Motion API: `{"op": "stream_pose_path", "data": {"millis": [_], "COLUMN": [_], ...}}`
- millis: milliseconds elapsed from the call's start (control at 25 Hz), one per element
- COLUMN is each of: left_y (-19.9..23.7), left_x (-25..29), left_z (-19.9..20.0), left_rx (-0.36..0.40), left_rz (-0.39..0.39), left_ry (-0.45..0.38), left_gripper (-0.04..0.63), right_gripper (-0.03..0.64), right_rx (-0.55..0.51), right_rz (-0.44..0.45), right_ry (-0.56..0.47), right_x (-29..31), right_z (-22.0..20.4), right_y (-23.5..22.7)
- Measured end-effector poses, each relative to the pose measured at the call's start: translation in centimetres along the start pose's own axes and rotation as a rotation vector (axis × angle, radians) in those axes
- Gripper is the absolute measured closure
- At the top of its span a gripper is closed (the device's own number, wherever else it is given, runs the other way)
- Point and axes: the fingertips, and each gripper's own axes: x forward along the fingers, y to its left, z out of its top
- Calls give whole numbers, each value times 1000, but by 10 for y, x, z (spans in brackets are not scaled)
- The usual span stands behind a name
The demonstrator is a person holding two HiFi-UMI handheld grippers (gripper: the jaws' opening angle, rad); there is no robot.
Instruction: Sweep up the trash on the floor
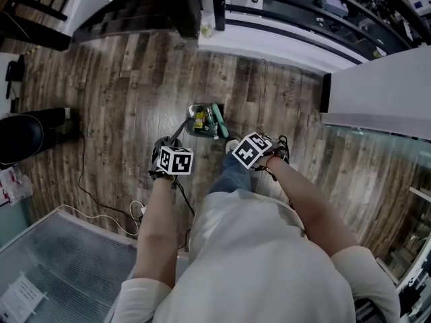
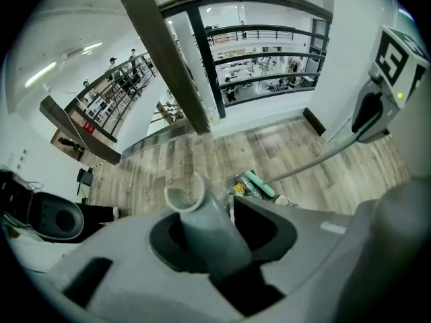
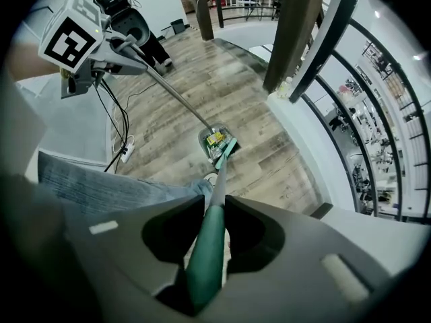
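Left gripper [image 2: 213, 239]: fingers clenched on the dustpan handle [image 2: 202, 224], a grey tube whose open end shows just past them.
Right gripper [image 3: 205, 247]: fingers clenched on the broom handle [image 3: 210, 247], green where they grip it, running down towards the floor.
Head view of both: the 2 grippers sit side by side in front of the person, left marker cube at the left, right marker cube at the right, near each other but not touching.
Dustpan [image 1: 195, 128]: on the wooden floor [image 1: 121, 93] just ahead of the person's shoe [image 1: 231, 145]; its thin handle rises slanting to the left gripper.
Broom head [image 1: 217, 120]: teal, lying along the dustpan's right edge, touching it or all but touching.
Trash [image 1: 199, 119]: small yellow and mixed bits lying inside the dustpan; too small to name singly.
Person: one leg in blue jeans [image 1: 232, 173] stands between the 2 arms, shoe beside the dustpan.
Cable [image 1: 84, 173]: dark, trailing over the floor at the left to a white power strip [image 1: 138, 210], well apart from the dustpan.
Black round object [image 1: 20, 136]: at the far left edge of the floor; what it is cannot be told.
Surroundings: a dark post [image 2: 161, 52] and a railing [image 3: 377, 79] stand beyond the dustpan.
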Motion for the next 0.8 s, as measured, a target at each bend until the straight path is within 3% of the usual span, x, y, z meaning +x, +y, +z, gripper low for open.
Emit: {"op": "stream_pose_path", "data": {"millis": [280, 440, 520, 600, 800], "left_y": [-6, -8, -6, -4, -5], "left_x": [2, 4, 5, 5, 6], "left_z": [3, 3, 2, 3, 13], "left_rx": [139, 307, 355, 346, 238], "left_rz": [-5, 7, 8, 0, -28], "left_ry": [5, 23, 34, 34, 1], "left_gripper": [472, 474, 476, 477, 497], "right_gripper": [515, 515, 515, 515, 515], "right_rx": [5, 4, 4, 4, 12], "right_rz": [4, 5, 5, 4, -3], "right_ry": [4, 5, 6, 5, 4], "right_x": [1, 2, 2, 2, 0], "right_z": [2, 4, 4, 4, 4], "right_y": [-2, -5, -5, -5, -5]}}
